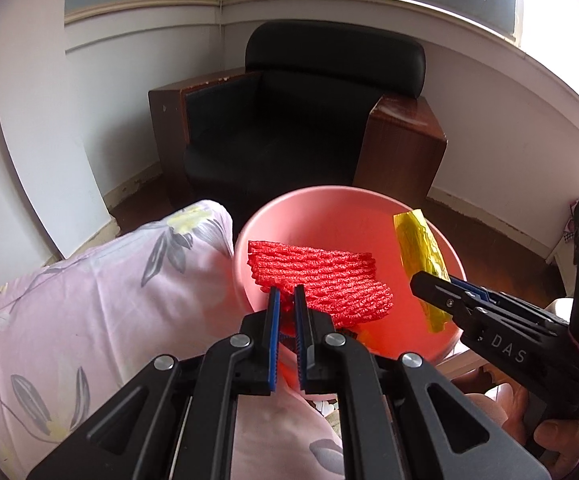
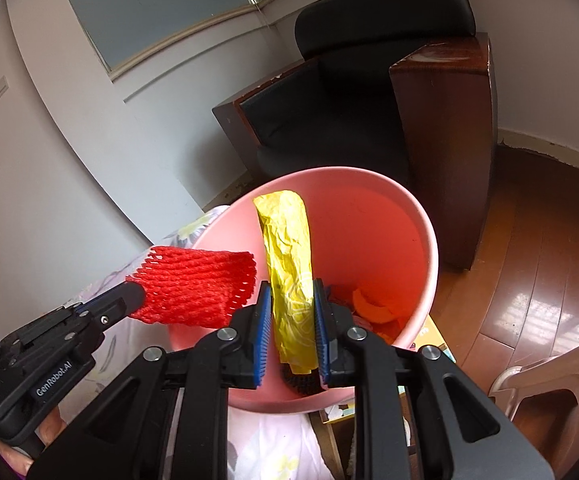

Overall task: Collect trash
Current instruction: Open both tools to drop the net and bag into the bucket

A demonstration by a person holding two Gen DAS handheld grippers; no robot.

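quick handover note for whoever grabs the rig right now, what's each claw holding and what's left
Left claw: shut on the red foam net, held over the pink bin.
Right claw: shut on the yellow wrapper, which stands upright over the bin's opening.
Bin: beside the floral bedding, with orange scraps already at the bottom.
Done: both pieces picked up and carried to the bin.
Left: open both claws so the net and wrapper drop in. The net sits near the bin's bedding-side rim, so moving it inward first looks safer. Then look for more trash.
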